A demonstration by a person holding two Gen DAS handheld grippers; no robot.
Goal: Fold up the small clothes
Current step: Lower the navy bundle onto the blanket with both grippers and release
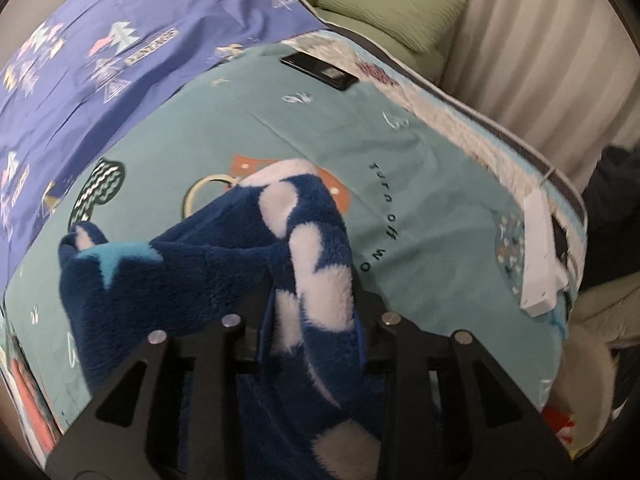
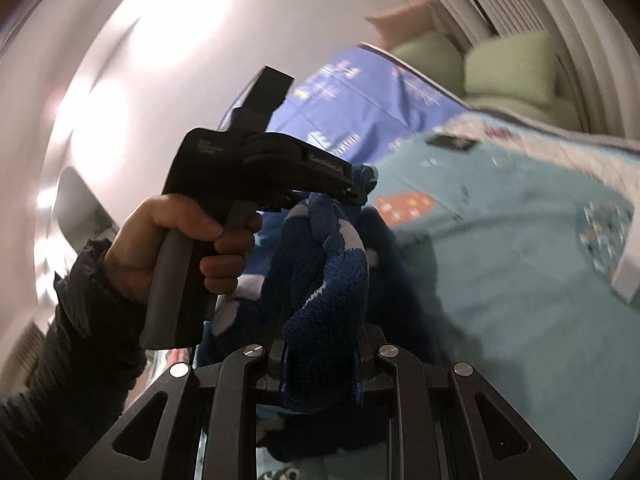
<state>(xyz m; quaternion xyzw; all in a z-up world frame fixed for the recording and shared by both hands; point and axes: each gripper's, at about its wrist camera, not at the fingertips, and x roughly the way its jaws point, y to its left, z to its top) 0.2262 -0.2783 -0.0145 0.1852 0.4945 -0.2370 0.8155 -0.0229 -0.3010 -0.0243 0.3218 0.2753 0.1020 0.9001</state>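
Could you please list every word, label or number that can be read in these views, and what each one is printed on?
"turn off wo": dark letters on the teal bedsheet; the rest is cut off by the fleece garment.
Boxed word on the purple sheet: too blurred.
Embossed marks on the left gripper body: too small.

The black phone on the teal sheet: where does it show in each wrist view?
Left wrist view: the black phone lies upper centre, near the sheet's far edge, beyond the blue fleece garment.
Right wrist view: the phone is a blurred dark patch, upper right of centre.
Shared landmark: the green cushion behind the bed.
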